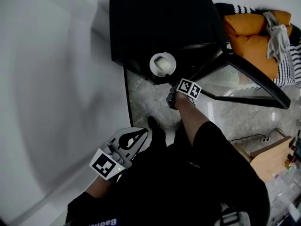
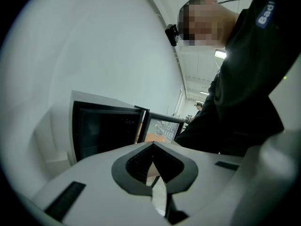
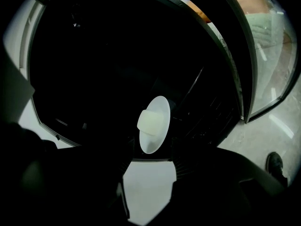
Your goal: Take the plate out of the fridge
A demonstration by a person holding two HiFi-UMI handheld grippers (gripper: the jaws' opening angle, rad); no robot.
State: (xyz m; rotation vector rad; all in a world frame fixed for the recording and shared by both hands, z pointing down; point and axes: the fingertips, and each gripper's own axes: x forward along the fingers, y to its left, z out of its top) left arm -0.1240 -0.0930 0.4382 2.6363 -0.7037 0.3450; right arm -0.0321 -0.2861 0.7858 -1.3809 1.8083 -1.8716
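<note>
A white plate [image 1: 162,64] with a pale block [image 3: 149,120] on it sits at the front of the open black fridge [image 1: 160,22]. My right gripper [image 1: 168,77] reaches up to its near rim. In the right gripper view, the gripper [image 3: 150,150] is rolled onto its side. Its dark jaws stand wide on either side of the plate [image 3: 157,135] rim, with gaps showing and no pad pressing on it. My left gripper [image 1: 145,132] hangs low by the white wall, away from the fridge. Its tips [image 2: 152,146] meet, with nothing between them.
The fridge's glass door [image 1: 235,79] swings out to the right. Behind it is an orange seat [image 1: 251,36] with clothes on it. A black shoe [image 1: 154,124] stands on the marble floor. A cable and plug strip [image 1: 265,139] lie at the right, by a wooden board [image 1: 270,157].
</note>
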